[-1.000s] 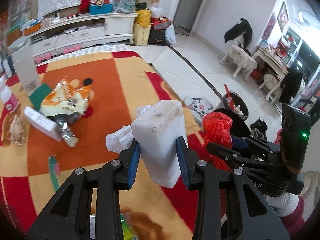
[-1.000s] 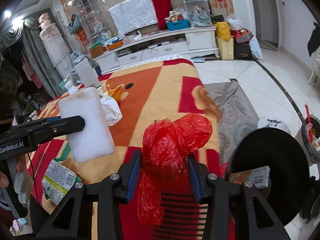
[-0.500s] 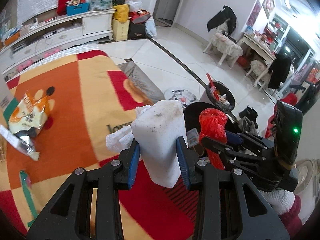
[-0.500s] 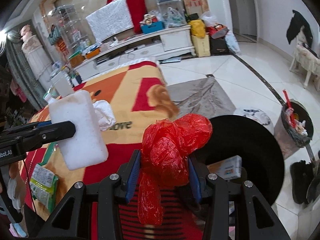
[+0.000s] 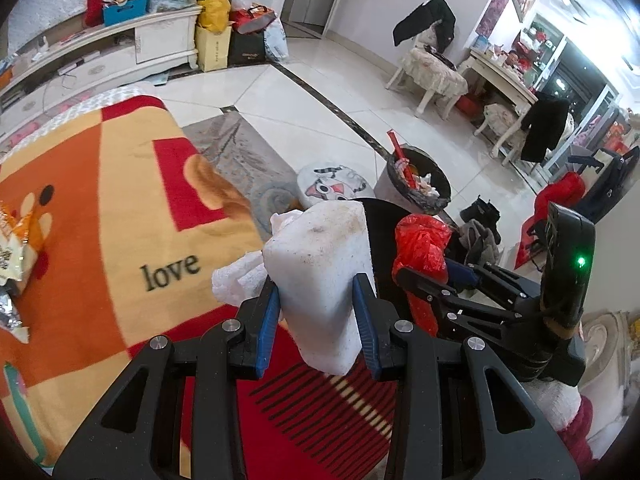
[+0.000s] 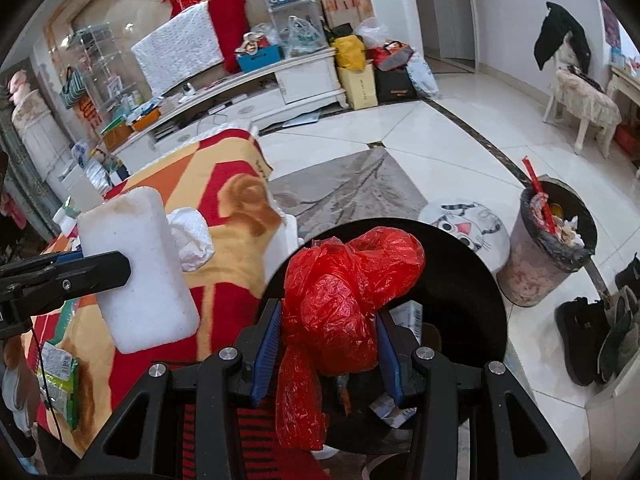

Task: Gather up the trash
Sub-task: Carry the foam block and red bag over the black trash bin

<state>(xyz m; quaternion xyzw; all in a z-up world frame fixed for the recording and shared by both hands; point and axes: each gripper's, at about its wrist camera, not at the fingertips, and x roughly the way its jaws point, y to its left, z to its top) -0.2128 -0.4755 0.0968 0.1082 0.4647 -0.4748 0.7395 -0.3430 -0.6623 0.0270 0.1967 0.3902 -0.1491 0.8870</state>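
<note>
Trash, item one: white foam block [image 5: 324, 280], rounded-cornered, speckled with brown grime, was clenched between the blue-padded fingers of the left gripper [image 5: 318, 320], with a crumpled white tissue [image 5: 240, 276] pressed against its left side. Held in the air above the red striped edge of the blanket [image 5: 120, 208]

Trash, item two: red plastic bag [image 6: 344, 304], thin, glossy and knotted into bulging lobes with a tail hanging down, was grasped by the right gripper [image 6: 326, 344], its blue pads squeezing the bundle from both sides. Held directly above the black bin [image 6: 472, 280]

Black bin: round, dark-walled, standing beside the blanket's edge; it held printed cartons [image 6: 412, 316] and scraps

Blanket: fleecy, patterned in orange, tan and red blocks, printed "love" [image 5: 172, 270]; a green snack wrapper [image 6: 60, 376] and an orange foil packet [image 5: 16, 240] lay on it

Cat-face cushion [image 6: 468, 224]: round, white, on the tiled floor just beyond the bin

Second waste bin [image 6: 552, 256]: grey liner, overfull, a red stick [image 6: 538, 192] poking out, farther right

Far end: white low cabinet [image 6: 280, 80] loaded with bags and boxes, a draped chair [image 6: 580, 96] with a black garment
</note>
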